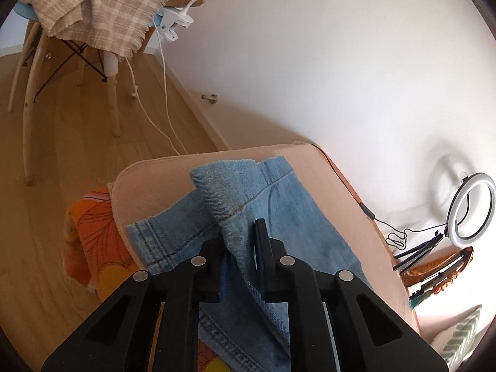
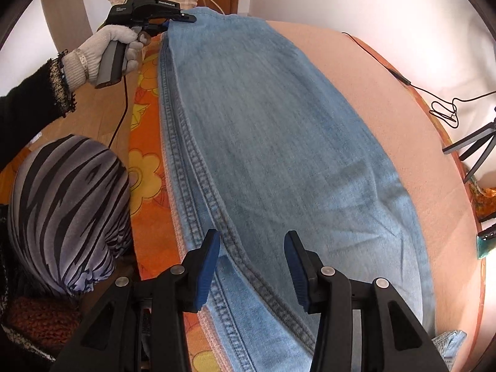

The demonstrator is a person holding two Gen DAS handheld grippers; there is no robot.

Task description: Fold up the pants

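Denim pants: left gripper pinching hem fold; right gripper half-open above, gripping nothing.

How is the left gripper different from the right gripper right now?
The left gripper is pinched on the far end of the jeans; the right gripper is open above them, holding nothing. The left points nearly level, the right steeply down. Both are black and over the same jeans.

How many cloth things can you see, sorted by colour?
Blue: 1, the jeans
Pink: 1, the mat under them
Orange flowered: 1, the sheet
Beige checked: 1, the blanket on the chair
Total: 4
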